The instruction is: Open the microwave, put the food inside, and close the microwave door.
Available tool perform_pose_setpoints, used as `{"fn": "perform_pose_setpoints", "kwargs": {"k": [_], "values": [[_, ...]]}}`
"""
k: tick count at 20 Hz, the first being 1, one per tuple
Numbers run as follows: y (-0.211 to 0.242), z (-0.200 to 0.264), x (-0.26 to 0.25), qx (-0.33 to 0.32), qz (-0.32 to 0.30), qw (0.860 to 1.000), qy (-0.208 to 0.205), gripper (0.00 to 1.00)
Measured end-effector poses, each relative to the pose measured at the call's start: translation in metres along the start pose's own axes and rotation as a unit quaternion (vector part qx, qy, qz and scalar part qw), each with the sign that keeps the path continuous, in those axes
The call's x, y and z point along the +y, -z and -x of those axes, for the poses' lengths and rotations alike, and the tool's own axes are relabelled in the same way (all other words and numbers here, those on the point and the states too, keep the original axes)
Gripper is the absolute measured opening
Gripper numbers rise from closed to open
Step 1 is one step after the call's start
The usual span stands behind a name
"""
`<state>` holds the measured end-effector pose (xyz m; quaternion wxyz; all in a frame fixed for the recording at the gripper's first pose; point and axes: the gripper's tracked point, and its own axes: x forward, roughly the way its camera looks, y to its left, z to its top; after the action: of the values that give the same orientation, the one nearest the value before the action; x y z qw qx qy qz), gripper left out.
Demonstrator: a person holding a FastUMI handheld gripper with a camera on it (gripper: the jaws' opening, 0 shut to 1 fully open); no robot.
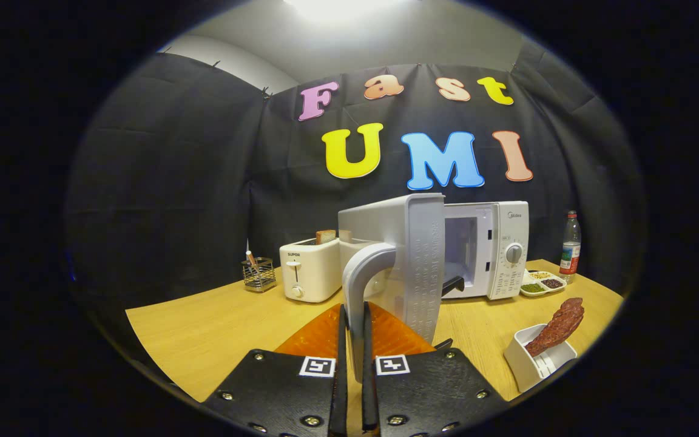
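Gripper (352, 340): fingers are closing nearly together, pinching the door handle (358, 285) between them.
Door handle: rigid curved bar, likely smooth and slippery; gripping its lower stretch is giving good leverage.
Microwave door (413, 261): standing swung open just ahead of the fingers, stiff and light on its hinge.
Food (559, 326): a reddish-brown piece leaning in a white tray (537, 361), right of the fingers; probably soft, so taking the rigid tray looks safer.
Microwave (486, 249): sitting beyond the door, cavity exposed.
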<state>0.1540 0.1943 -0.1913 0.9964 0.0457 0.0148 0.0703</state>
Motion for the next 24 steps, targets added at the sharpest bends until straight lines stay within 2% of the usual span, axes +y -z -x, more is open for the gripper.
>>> {"fn": "perform_pose_setpoints", "kwargs": {"k": [11, 14, 16, 24], "values": [[0.003, -0.003, 0.07, -0.006, 0.032, 0.997, 0.066, 0.1], [0.011, 0.001, 0.094, -0.001, 0.014, 0.999, 0.041, 0.1], [0.014, 0.006, 0.114, 0.01, -0.005, 1.0, 0.001, 0.1], [-0.006, 0.034, 0.132, 0.01, -0.019, 0.997, -0.074, 0.09]]}}
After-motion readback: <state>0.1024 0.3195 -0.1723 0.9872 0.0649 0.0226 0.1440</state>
